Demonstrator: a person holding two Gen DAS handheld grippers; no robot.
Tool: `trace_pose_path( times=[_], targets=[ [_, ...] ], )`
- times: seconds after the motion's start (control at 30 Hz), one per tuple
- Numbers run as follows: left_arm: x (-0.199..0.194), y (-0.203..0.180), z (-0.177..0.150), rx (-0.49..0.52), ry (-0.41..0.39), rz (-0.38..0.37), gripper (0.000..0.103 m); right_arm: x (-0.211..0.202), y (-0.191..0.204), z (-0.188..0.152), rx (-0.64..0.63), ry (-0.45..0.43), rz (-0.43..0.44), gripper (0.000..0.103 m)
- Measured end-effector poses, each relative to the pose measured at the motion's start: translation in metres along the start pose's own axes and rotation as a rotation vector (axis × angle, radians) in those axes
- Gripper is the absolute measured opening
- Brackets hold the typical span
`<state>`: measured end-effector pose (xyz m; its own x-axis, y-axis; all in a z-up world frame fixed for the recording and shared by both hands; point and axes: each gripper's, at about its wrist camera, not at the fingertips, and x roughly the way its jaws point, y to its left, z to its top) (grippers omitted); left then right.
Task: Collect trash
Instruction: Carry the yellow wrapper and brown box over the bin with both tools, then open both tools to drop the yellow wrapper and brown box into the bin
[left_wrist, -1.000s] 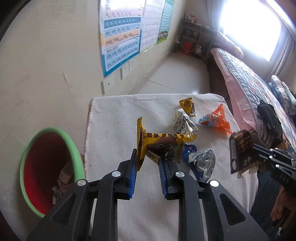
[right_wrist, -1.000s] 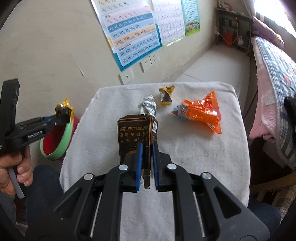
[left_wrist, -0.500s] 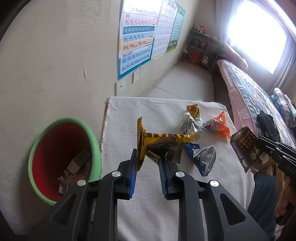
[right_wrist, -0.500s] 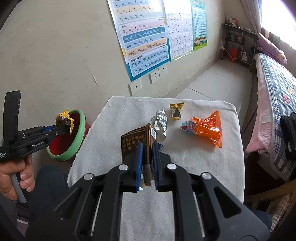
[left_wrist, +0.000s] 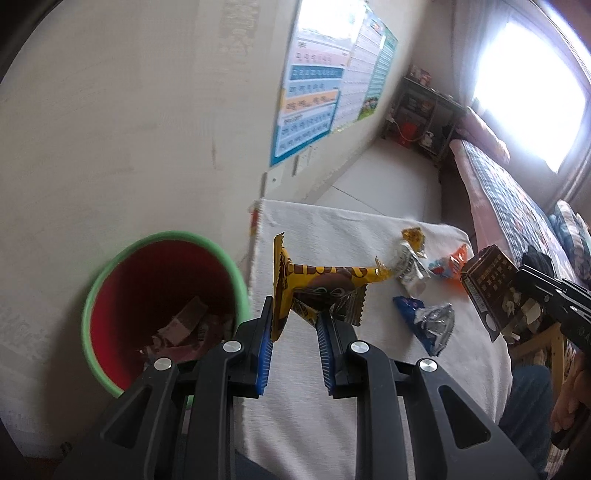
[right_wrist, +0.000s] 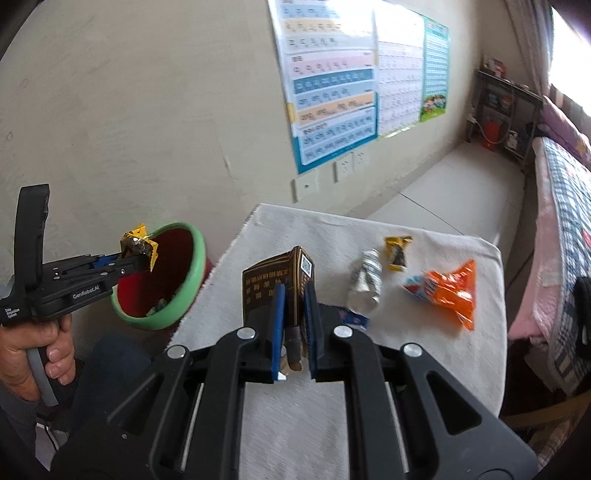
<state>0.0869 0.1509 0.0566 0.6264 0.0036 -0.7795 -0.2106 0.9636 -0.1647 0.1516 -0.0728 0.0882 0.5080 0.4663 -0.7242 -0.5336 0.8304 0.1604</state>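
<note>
My left gripper (left_wrist: 294, 317) is shut on a yellow-and-brown snack wrapper (left_wrist: 314, 286) and holds it in the air at the table's left edge, beside the red bin with a green rim (left_wrist: 162, 295). In the right wrist view that gripper (right_wrist: 142, 258) is just in front of the bin (right_wrist: 168, 280). My right gripper (right_wrist: 293, 295) is shut on a dark brown carton (right_wrist: 273, 284), held above the white cloth table (right_wrist: 369, 369). Silver (right_wrist: 365, 284), small yellow (right_wrist: 397, 253), orange (right_wrist: 450, 291) and blue (left_wrist: 424, 321) wrappers lie on the table.
The bin stands on the floor between the wall and the table and holds several pieces of trash (left_wrist: 184, 325). Posters (right_wrist: 332, 85) hang on the wall. A bed (right_wrist: 561, 221) runs along the right side.
Both grippers have moved left with their loads. The left one has swung from over the table to beside the bin, which now shows larger.
</note>
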Motion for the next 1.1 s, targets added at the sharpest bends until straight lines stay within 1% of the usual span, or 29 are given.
trace_pose_path(
  times=[0.17, 0.43, 0.7, 0.87, 1.1],
  targets=[
    [-0.005, 0.029, 0.000, -0.042, -0.010, 0.020, 0.020, 0.013, 0.030, 0.013, -0.039, 0.004, 0.037, 0.011],
    [-0.010, 0.080, -0.004, -0.103, -0.005, 0.064, 0.020, 0.046, 0.086, 0.032, -0.092, 0.028, 0.112, 0.011],
    [-0.014, 0.130, -0.012, -0.151, 0.010, 0.115, 0.020, 0.085, 0.138, 0.039, -0.141, 0.064, 0.179, 0.011],
    [-0.011, 0.155, -0.018, -0.170, 0.029, 0.134, 0.020, 0.107, 0.159, 0.038, -0.146, 0.089, 0.215, 0.011],
    [0.006, 0.172, -0.018, -0.173, 0.066, 0.150, 0.020, 0.127, 0.177, 0.039, -0.148, 0.110, 0.243, 0.011]
  ],
)
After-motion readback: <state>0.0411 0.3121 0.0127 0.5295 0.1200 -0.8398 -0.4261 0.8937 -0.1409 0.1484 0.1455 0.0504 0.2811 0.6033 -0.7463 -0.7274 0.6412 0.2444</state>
